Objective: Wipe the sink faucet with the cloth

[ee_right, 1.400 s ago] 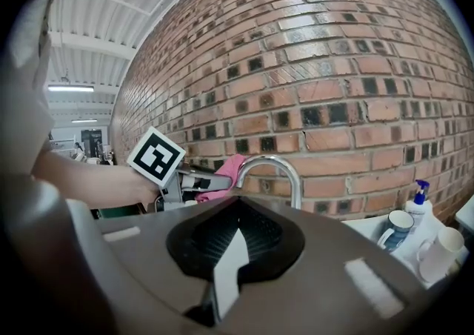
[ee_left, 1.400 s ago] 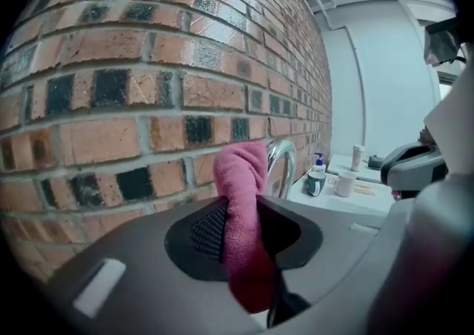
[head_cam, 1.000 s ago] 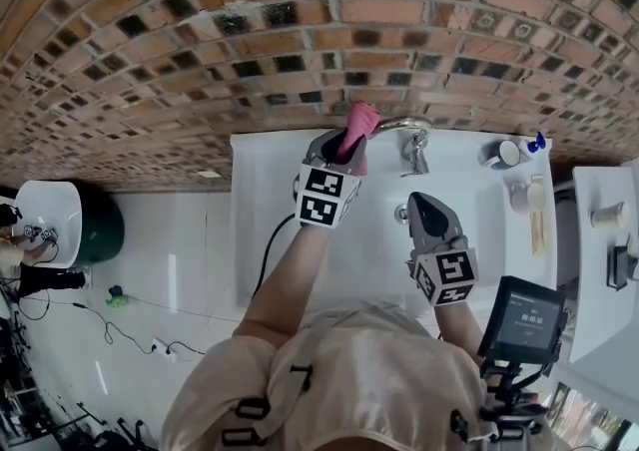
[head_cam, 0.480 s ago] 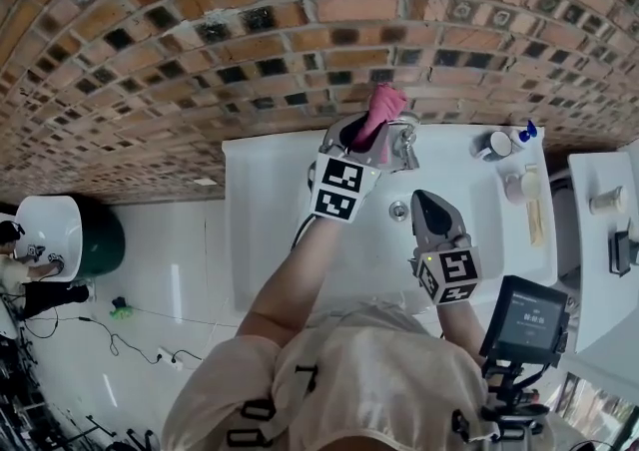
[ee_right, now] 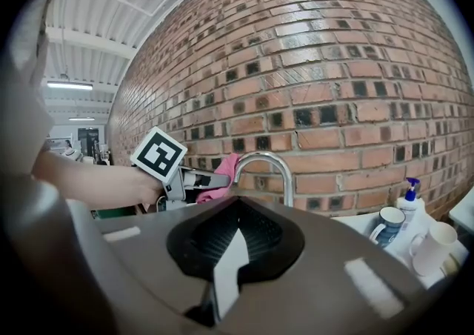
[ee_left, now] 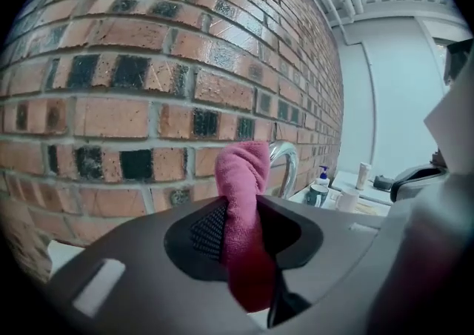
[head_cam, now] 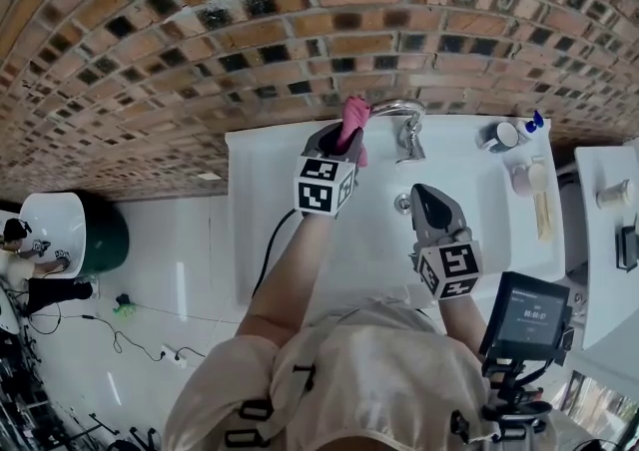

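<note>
On the white sink [head_cam: 268, 202] below the brick wall, the left hand-held gripper [head_cam: 338, 144] has its jaws partly closed on a fold of the pink cloth [head_cam: 354, 122]. Half a second ago the cloth sat further right, up against the faucet's arch. Now it is back at the spout's free end, so a wiping stroke seems to be running along the faucet [head_cam: 401, 110], with the base probably left to do. The right hand-held gripper [head_cam: 423, 198] hangs beside the drain [head_cam: 402, 204], jaws drawn together and empty, clear of the stroke. Further right, a mug [head_cam: 498, 138], a soap bottle [head_cam: 536, 122] and a cup [head_cam: 520, 178] crowd that side.
</note>
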